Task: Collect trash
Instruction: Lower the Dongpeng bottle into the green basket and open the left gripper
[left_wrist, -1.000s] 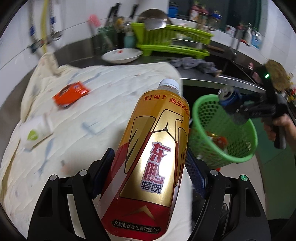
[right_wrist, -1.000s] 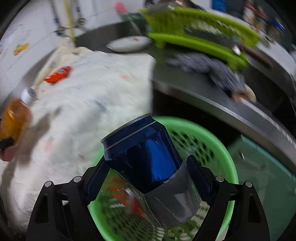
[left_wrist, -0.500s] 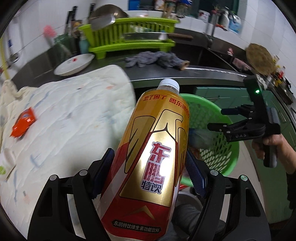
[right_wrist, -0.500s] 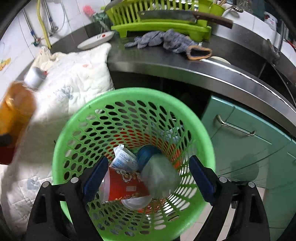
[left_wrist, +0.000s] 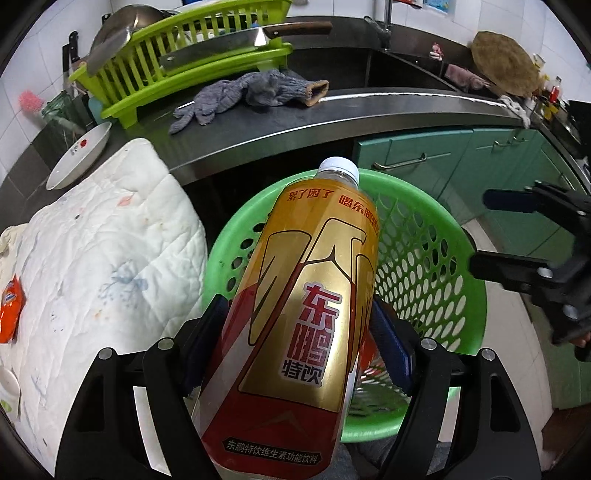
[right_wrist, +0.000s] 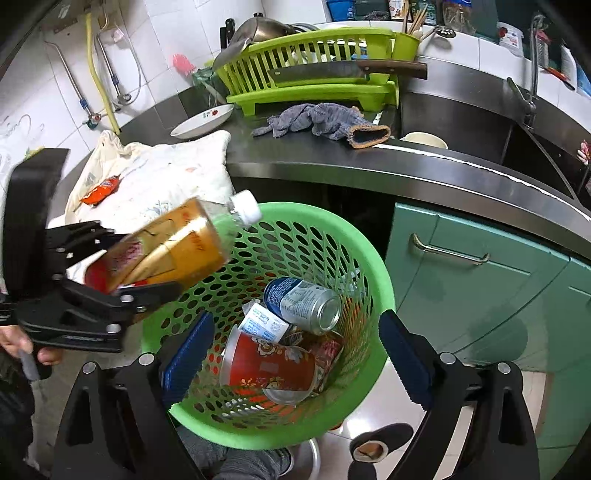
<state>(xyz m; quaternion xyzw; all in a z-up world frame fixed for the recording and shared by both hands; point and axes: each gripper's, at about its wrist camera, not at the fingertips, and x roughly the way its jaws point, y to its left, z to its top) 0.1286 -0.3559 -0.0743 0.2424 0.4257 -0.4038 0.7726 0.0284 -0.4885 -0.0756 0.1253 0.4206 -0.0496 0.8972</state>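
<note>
Gold-red bottle (left_wrist: 303, 317) (white cap) tilts over green basket (left_wrist: 424, 251) holding can (right_wrist: 303, 304).

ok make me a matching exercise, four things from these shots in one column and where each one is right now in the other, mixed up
Things:
1. gold drink bottle
2. blue and silver can
3. orange snack wrapper
4. cleaver

Places:
A. lying on the white quilted cloth
B. resting across the lime green dish rack
C. held in the left tongs over the green basket's rim
D. lying inside the green basket

Pairs: 1-C, 2-D, 3-A, 4-B
</note>
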